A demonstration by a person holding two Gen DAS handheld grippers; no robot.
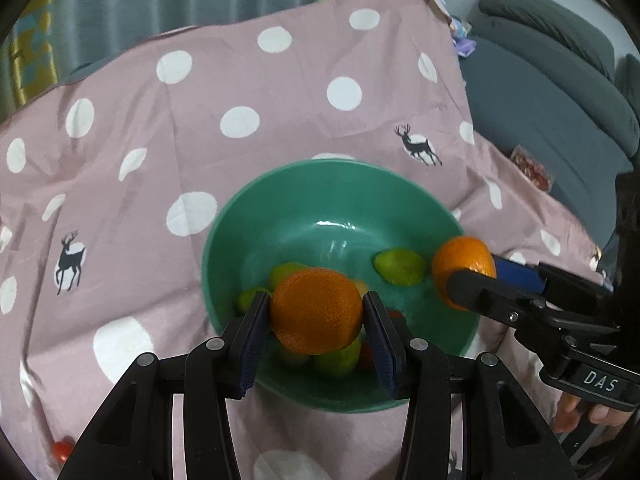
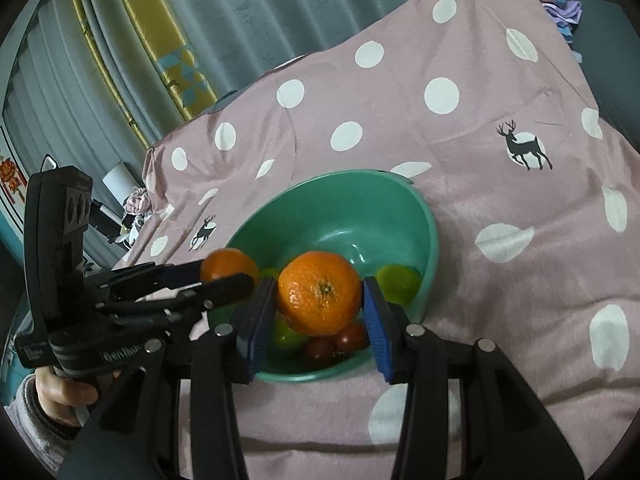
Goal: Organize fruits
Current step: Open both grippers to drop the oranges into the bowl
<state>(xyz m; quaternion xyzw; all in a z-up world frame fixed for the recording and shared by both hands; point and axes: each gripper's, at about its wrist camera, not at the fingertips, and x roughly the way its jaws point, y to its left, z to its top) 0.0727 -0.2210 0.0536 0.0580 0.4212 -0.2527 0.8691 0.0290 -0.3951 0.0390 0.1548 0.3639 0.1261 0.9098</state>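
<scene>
A green bowl (image 1: 320, 208) (image 2: 360, 216) stands on a pink dotted cloth and holds green limes (image 1: 400, 266) (image 2: 398, 282) and dark red tomatoes (image 2: 348, 336). My left gripper (image 1: 316, 304) is shut on an orange (image 1: 316, 320) and hangs over the near side of the bowl. My right gripper (image 2: 319, 288) is shut on a second orange (image 2: 320, 300), also above the bowl. Each view shows the other gripper: the right gripper (image 1: 474, 274) with its orange (image 1: 460, 256) at the bowl's right rim, the left gripper (image 2: 224, 276) with its orange (image 2: 230, 264) at the left rim.
The pink cloth (image 1: 280, 112) with white dots and deer prints covers the table. A small red tomato (image 1: 60, 450) lies on it near the front left. A grey sofa (image 1: 540, 92) stands beyond the right edge, curtains (image 2: 240, 8) behind. A person's hands (image 2: 60, 392) hold the handles.
</scene>
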